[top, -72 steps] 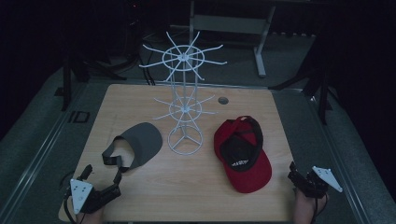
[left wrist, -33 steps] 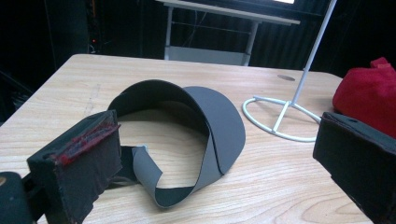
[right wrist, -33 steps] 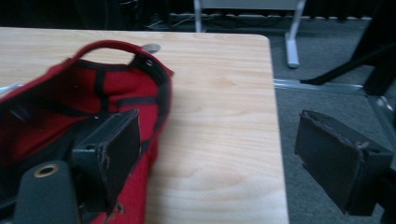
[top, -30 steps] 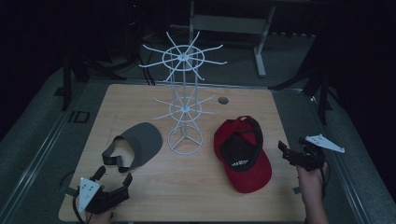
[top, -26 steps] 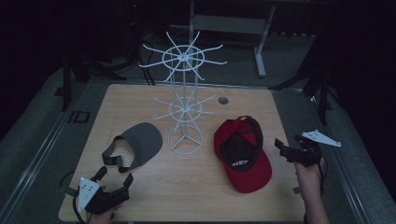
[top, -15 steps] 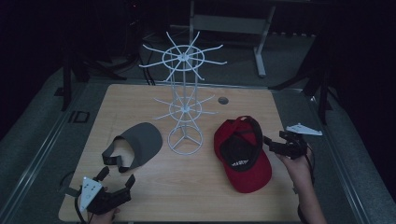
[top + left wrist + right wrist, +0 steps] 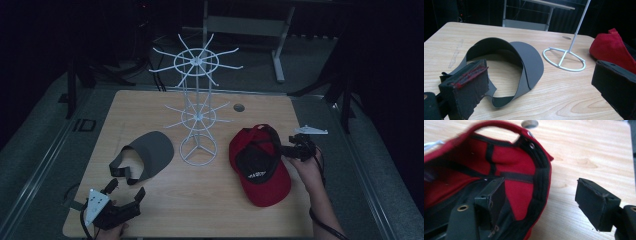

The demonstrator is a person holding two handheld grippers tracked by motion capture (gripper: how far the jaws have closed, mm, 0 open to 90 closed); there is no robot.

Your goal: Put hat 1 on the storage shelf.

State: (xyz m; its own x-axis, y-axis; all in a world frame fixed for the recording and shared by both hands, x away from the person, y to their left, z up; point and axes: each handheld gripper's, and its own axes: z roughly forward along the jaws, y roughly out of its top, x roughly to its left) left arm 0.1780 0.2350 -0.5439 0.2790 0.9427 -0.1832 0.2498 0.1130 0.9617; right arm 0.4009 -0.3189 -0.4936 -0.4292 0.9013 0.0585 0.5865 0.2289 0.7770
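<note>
Barely begun: red cap about to be gripped

Nothing is hung on the white wire rack [image 7: 197,107] at 12 o'clock on the table [image 7: 150,107]. The red cap [image 7: 260,167] lies at 3 o'clock, its rim straddled by the right hand-held gripper [image 7: 540,203], jaws apart, closing. The grey visor [image 7: 150,155] at 9 o'clock is faced by the open left hand-held gripper [image 7: 125,192].

Red cloth cap [image 7: 260,172] — matt wood table [image 7: 150,107]

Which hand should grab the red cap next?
The right. The right gripper is already at the red cap, jaws open astride its rim, one inside and one outside. The left gripper sits across the table, nearer the grey visor.
</note>
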